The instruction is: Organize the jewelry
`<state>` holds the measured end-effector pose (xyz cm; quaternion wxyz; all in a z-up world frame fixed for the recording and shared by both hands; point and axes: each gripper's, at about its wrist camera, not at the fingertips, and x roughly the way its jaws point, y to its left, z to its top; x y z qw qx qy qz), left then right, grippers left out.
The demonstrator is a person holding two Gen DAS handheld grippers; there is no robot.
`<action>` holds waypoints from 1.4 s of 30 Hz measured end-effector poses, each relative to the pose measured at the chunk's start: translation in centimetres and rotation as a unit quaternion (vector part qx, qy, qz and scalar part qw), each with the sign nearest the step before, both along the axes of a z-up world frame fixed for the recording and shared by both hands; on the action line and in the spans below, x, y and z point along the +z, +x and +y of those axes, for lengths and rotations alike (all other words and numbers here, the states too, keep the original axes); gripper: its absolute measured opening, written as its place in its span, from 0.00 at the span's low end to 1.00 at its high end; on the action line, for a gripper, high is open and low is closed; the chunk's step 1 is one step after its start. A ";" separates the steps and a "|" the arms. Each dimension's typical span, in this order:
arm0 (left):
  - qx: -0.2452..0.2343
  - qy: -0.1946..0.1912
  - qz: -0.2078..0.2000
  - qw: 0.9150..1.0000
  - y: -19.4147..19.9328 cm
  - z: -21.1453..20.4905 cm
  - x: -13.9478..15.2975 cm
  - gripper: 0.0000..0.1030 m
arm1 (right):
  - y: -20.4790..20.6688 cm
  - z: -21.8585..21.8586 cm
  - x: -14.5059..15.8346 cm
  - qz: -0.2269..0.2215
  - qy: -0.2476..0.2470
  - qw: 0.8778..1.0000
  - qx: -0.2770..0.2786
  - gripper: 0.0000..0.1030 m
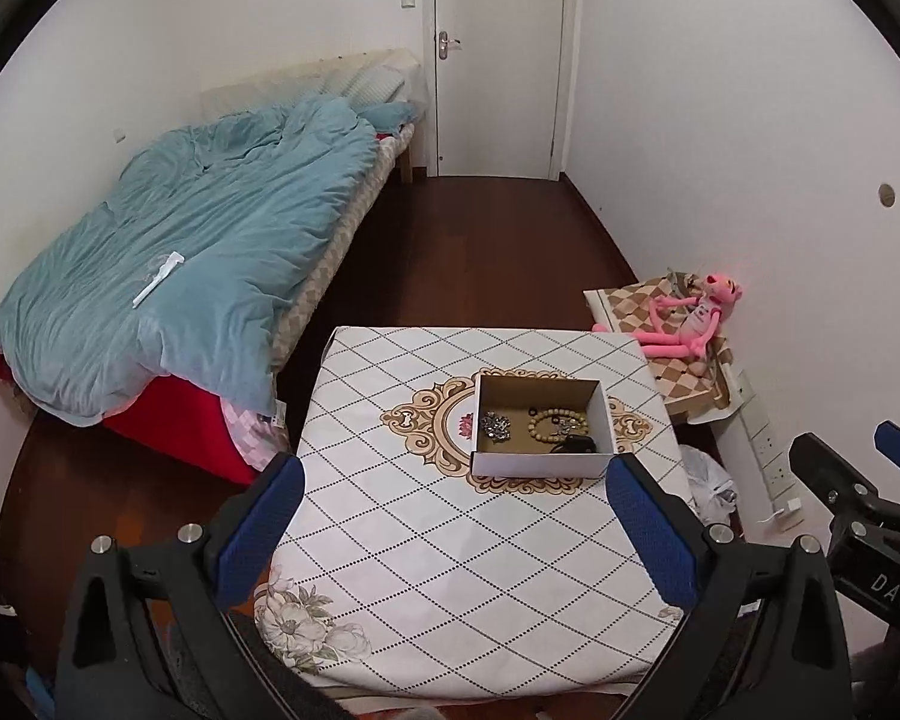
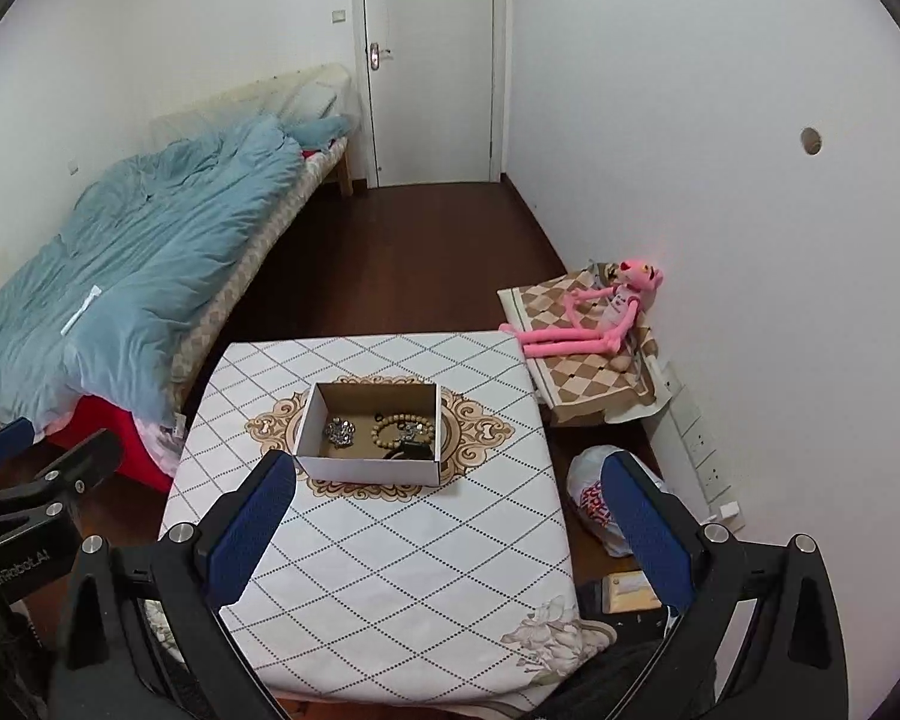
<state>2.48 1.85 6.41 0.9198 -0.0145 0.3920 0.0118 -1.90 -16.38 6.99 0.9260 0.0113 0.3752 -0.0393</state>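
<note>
A small white cardboard box (image 1: 540,461) (image 2: 369,468) stands on the table with the diamond-pattern cloth (image 1: 450,540) (image 2: 390,570). Inside it lie a silver jewelry cluster (image 1: 495,425) (image 2: 338,432), a tan bead bracelet (image 1: 555,423) (image 2: 403,426) and a black item (image 1: 576,444) (image 2: 411,451). My left gripper (image 1: 453,531) is open and empty, held above the table's near part, short of the box. My right gripper (image 2: 447,531) is open and empty, also short of the box. Each gripper shows at the edge of the other's view.
A bed with a blue quilt (image 1: 180,264) stands left of the table. A pink plush toy (image 1: 690,318) (image 2: 594,318) lies on a checkered cushion to the right by the wall. A plastic bag (image 2: 597,498) and a power strip (image 1: 768,450) are on the floor at right. A closed door (image 1: 498,54) is at the back.
</note>
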 end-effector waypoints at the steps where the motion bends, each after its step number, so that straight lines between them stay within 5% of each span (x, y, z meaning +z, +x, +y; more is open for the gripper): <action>1: -0.001 0.000 -0.001 1.000 -0.2 0.0 0.2 1.00 | -0.3 0.0 0.2 0.000 0.001 1.000 0.001 1.00; 11: 0.005 -0.007 0.013 1.000 0.6 -0.2 -0.2 1.00 | 0.4 -0.1 0.6 0.015 0.004 1.000 0.008 1.00; 25: 0.015 0.021 0.058 0.998 7.0 -0.7 -3.2 1.00 | 8.2 0.4 -3.8 0.069 -0.009 0.998 0.004 1.00; 42: 0.009 0.017 0.086 0.996 8.9 -0.6 -4.6 1.00 | 10.8 0.2 -5.9 0.103 -0.010 0.995 0.008 1.00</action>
